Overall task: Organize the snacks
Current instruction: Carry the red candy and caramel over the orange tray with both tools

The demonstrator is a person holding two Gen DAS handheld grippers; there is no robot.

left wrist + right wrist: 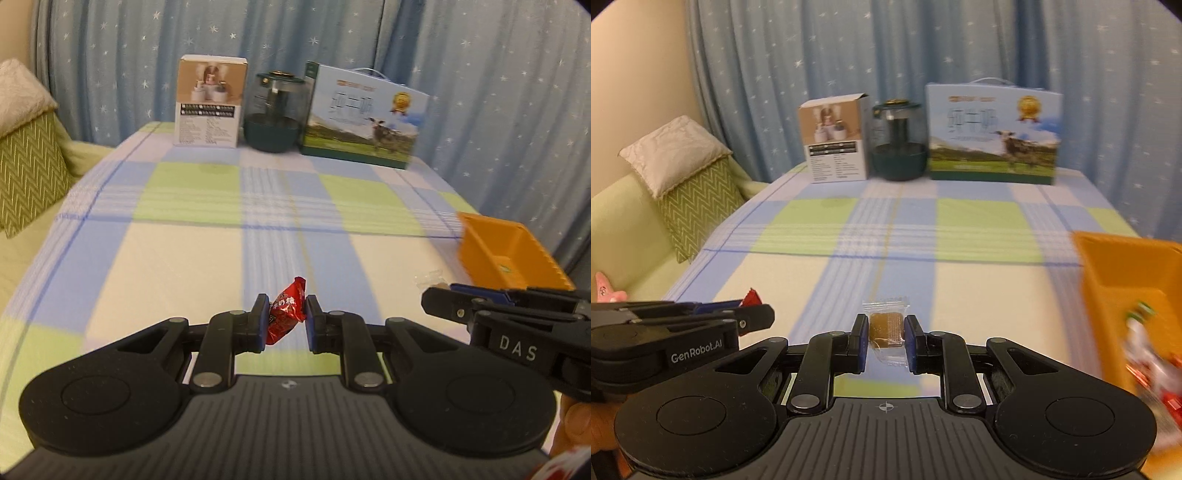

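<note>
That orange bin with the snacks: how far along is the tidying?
Done: some wrapped snacks already lie in the orange bin. In hand: the left gripper is shut on a red candy, the right gripper on a brown snack in clear wrap. Left: both must still go into the bin; no loose snacks show on the checked tablecloth.

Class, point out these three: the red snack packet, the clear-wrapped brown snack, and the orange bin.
red snack packet (286, 314), left wrist view, middle of wrapper.
clear-wrapped brown snack (886, 329), right wrist view, the brown block.
orange bin (480, 245), left wrist view, near wall.
</note>
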